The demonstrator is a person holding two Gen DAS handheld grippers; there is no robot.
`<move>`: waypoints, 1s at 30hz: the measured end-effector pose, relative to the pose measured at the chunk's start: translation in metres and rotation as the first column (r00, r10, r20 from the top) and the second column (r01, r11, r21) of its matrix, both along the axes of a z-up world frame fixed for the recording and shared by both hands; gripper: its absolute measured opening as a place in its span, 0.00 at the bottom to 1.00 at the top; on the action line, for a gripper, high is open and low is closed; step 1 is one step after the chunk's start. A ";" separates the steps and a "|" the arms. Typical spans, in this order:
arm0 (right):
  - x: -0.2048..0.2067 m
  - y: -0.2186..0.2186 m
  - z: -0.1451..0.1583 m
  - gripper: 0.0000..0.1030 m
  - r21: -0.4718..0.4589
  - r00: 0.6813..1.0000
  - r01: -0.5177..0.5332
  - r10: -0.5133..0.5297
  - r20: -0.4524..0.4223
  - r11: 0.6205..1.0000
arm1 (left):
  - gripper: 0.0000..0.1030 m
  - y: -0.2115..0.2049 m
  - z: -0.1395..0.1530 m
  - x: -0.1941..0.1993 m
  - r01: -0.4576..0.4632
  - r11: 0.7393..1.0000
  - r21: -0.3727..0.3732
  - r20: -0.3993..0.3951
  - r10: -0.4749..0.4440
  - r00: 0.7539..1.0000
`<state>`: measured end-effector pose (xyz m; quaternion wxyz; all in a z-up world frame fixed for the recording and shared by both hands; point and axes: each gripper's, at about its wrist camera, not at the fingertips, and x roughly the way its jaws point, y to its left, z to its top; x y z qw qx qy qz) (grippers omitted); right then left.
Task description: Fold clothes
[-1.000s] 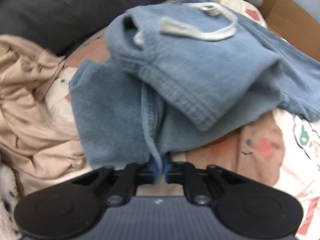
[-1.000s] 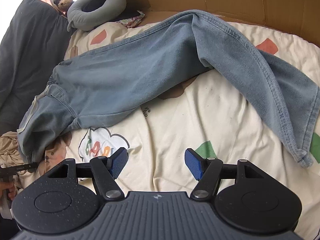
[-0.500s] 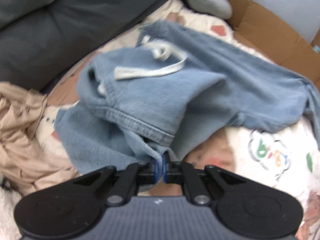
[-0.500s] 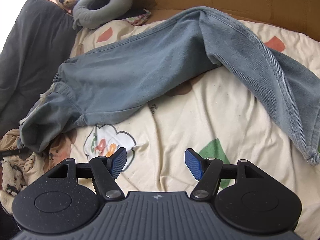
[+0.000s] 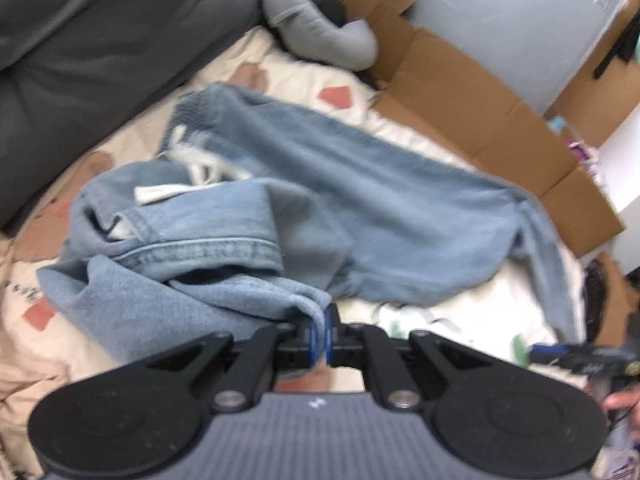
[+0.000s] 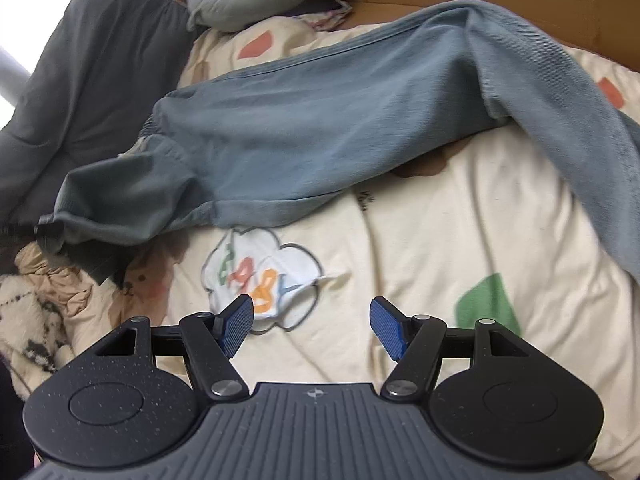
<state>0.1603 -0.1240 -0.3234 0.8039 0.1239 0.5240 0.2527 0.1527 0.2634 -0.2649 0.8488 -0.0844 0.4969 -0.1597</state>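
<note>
Left gripper [image 5: 320,332] and right gripper [image 6: 311,326]: matte black linkages, round side discs, ribbed grey housing, silver pivot screws, blue textured pads [image 6: 239,326].

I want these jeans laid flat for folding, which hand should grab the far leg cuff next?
Probably the right. Its tongs are open and empty over the printed bedding, with the jeans leg trailing on their side. The left tongs are already clamped on bunched denim.
</note>
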 end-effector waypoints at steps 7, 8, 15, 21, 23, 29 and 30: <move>0.001 0.023 0.005 0.69 0.036 0.998 -0.063 0.063 0.016 0.997 | 0.04 -0.021 0.042 0.021 0.045 0.994 -0.102 0.058 -0.039 0.998; 0.001 0.026 0.005 0.69 0.041 0.997 -0.070 0.070 0.016 0.997 | 0.04 -0.023 0.047 0.023 0.052 0.993 -0.106 0.068 -0.045 0.997; 0.004 0.054 0.006 0.69 0.081 0.990 -0.140 0.138 0.026 0.987 | 0.04 -0.040 0.079 0.041 0.095 0.987 -0.133 0.120 -0.079 0.990; 0.009 0.096 0.009 0.70 0.138 0.974 -0.227 0.222 0.051 0.964 | 0.04 -0.046 0.090 0.054 0.089 0.983 -0.161 0.130 -0.068 0.989; 0.012 0.114 0.010 0.70 0.153 0.963 -0.267 0.261 0.064 0.951 | 0.04 -0.045 0.093 0.060 0.085 0.982 -0.168 0.136 -0.063 0.989; 0.019 0.167 0.014 0.70 0.164 0.926 -0.374 0.360 0.111 0.913 | 0.04 -0.036 0.106 0.075 0.071 0.982 -0.174 0.169 -0.041 0.985; 0.020 0.174 0.014 0.70 0.162 0.927 -0.373 0.357 0.119 0.914 | 0.04 -0.034 0.108 0.078 0.067 0.982 -0.175 0.174 -0.037 0.984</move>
